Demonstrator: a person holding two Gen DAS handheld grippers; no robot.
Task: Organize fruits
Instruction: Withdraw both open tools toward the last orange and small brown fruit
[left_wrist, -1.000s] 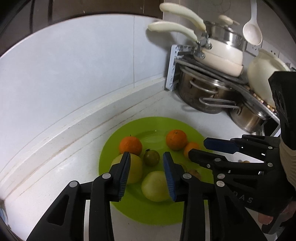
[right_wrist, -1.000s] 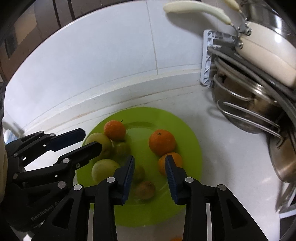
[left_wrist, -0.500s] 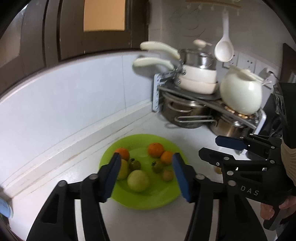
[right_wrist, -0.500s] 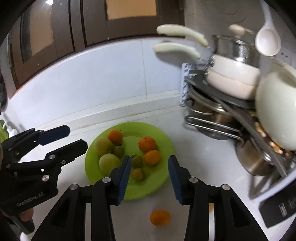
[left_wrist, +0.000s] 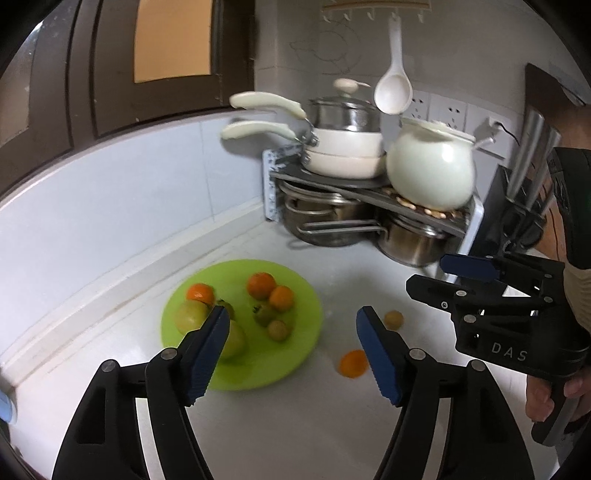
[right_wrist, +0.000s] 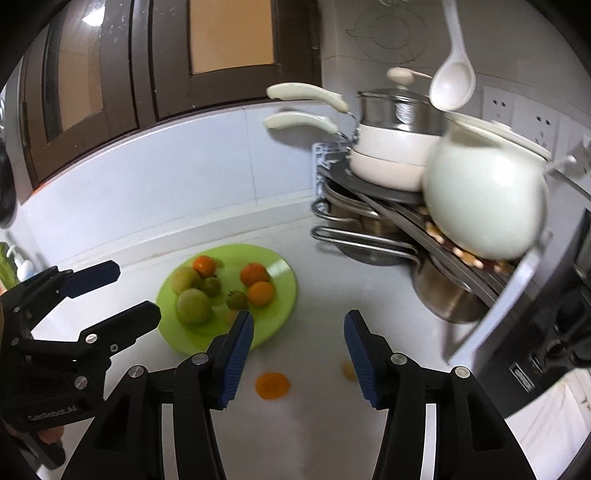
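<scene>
A lime-green plate (left_wrist: 303, 332) (right_wrist: 284, 295) on the white counter holds several fruits: oranges (left_wrist: 261, 285) (right_wrist: 254, 274), pale green apples (left_wrist: 191, 315) (right_wrist: 194, 305) and small dark green ones. An orange (left_wrist: 354, 363) (right_wrist: 272, 385) and a small yellowish fruit (left_wrist: 393, 319) (right_wrist: 348, 370) lie on the counter right of the plate. My left gripper (left_wrist: 291, 350) hangs above and short of the plate, jaws opening, nothing between them. My right gripper (right_wrist: 299, 354) hovers over the loose orange, jaws also opening and empty. Each gripper shows in the other's view.
A corner rack (left_wrist: 369, 192) (right_wrist: 373, 195) carries cream pans, steel pots and a white round pot (left_wrist: 430, 166) (right_wrist: 484, 195). A white ladle (left_wrist: 393, 88) hangs on the wall. A soap bottle (right_wrist: 22, 264) stands at the far left. A black appliance (right_wrist: 546, 332) is at right.
Both grippers have pulled back and risen from the plate, and both jaws have spread wider. The two loose fruits on the counter have come into view.
</scene>
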